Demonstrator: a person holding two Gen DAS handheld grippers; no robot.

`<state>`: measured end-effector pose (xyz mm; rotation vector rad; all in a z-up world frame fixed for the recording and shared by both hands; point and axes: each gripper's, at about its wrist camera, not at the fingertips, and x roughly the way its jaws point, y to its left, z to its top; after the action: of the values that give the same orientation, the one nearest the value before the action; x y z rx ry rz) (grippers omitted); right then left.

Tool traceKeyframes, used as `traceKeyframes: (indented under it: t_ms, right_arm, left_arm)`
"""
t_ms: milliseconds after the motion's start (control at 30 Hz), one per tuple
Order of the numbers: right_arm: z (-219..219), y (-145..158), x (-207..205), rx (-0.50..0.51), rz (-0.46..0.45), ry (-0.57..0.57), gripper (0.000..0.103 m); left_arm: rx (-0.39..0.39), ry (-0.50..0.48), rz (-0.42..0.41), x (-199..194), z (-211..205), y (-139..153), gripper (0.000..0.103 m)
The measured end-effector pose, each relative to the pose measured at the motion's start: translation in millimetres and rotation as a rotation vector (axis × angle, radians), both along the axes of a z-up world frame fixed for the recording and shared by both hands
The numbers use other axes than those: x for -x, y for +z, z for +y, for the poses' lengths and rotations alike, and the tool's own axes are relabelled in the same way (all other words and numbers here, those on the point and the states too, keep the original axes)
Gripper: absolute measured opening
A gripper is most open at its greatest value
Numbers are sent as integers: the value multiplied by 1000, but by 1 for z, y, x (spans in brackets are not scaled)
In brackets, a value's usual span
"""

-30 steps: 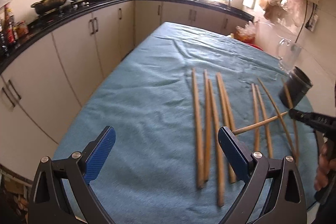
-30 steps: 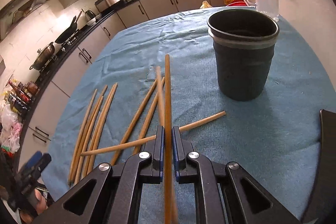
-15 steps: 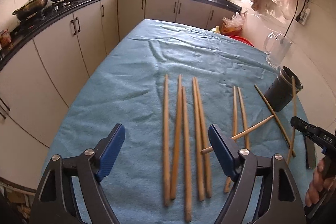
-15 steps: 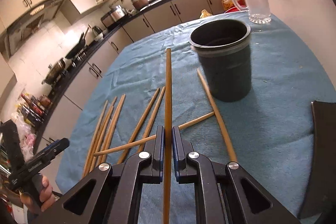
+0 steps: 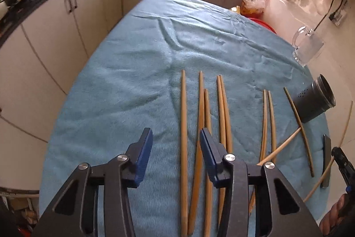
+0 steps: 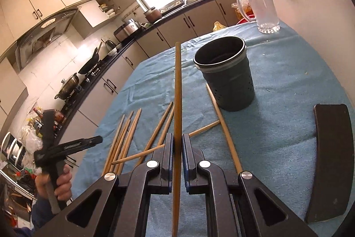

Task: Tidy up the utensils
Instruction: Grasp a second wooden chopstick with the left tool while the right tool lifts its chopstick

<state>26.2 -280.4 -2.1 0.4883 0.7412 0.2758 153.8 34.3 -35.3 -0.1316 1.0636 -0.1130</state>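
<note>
Blue terry cloth (image 5: 133, 81), soft and a little wrinkled, covers the table in a kitchen with pale cabinets (image 5: 51, 21) and a dark worktop on the left.

On my left side, the left gripper (image 5: 175, 148) hangs over the cloth. Its fingers (image 5: 145, 148) are flat blue ribbed pads on black plastic arms, and they are closing now, about half apart. One chopstick from the loose chopsticks (image 5: 205, 117) runs between them, but the pads are not yet pressing on it. These are long, thin, round sticks of light wood, lying mostly side by side; two more cross each other further right.

Next comes the right gripper (image 6: 176, 148). Its fingers are nearly together and clamp a single wooden chopstick (image 6: 178, 90), smooth and tapered, which points away from me toward the holder.

Right of it stands the utensil holder (image 6: 228, 86), a dark cylinder, upright, with small holes in its wall. A clear glass mug (image 6: 264, 8) stands behind it, and a flat dark object (image 6: 330, 148) lies at the far right.
</note>
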Motion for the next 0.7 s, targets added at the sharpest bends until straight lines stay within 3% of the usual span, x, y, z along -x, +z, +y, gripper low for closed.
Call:
traceKeyframes:
  t_ms: [200, 300, 367, 467, 700]
  right_arm:
    - [3, 2, 2, 9, -11, 5, 8]
    - [2, 3, 3, 16, -15, 8, 8]
    - [3, 3, 2, 19, -16, 8, 8]
    - [4, 4, 3, 18, -16, 6, 8]
    - [3, 8, 7, 17, -30, -5, 8]
  left_arm:
    - [-48, -25, 38, -28, -12, -15, 37]
    - [-93, -39, 58, -39, -21, -24, 15]
    - [-132, -41, 51, -45, -27, -29, 7]
    - [-167, -44, 47, -51, -32, -31, 7]
    - [-94, -25, -21, -32, -19, -13, 6]
